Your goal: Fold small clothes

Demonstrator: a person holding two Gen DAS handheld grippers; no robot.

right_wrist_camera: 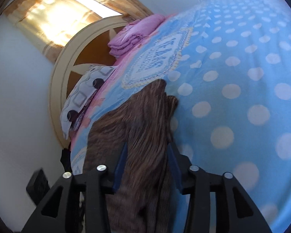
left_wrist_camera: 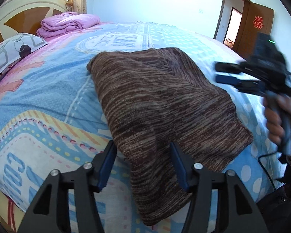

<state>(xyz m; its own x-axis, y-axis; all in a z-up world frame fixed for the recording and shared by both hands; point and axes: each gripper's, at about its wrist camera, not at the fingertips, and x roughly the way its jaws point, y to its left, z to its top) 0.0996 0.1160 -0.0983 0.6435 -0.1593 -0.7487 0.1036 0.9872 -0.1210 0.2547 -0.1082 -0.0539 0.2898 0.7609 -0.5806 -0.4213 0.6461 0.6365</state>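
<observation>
Left gripper (left_wrist_camera: 143,165) released, sweater (left_wrist_camera: 161,104) hem between its jaws, long axis running ahead; right gripper (left_wrist_camera: 221,72) released, right of it.

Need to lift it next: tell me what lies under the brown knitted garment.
Under the brown knitted garment only the blue patterned bedspread shows around its edges; anything beneath its middle is covered.
</observation>
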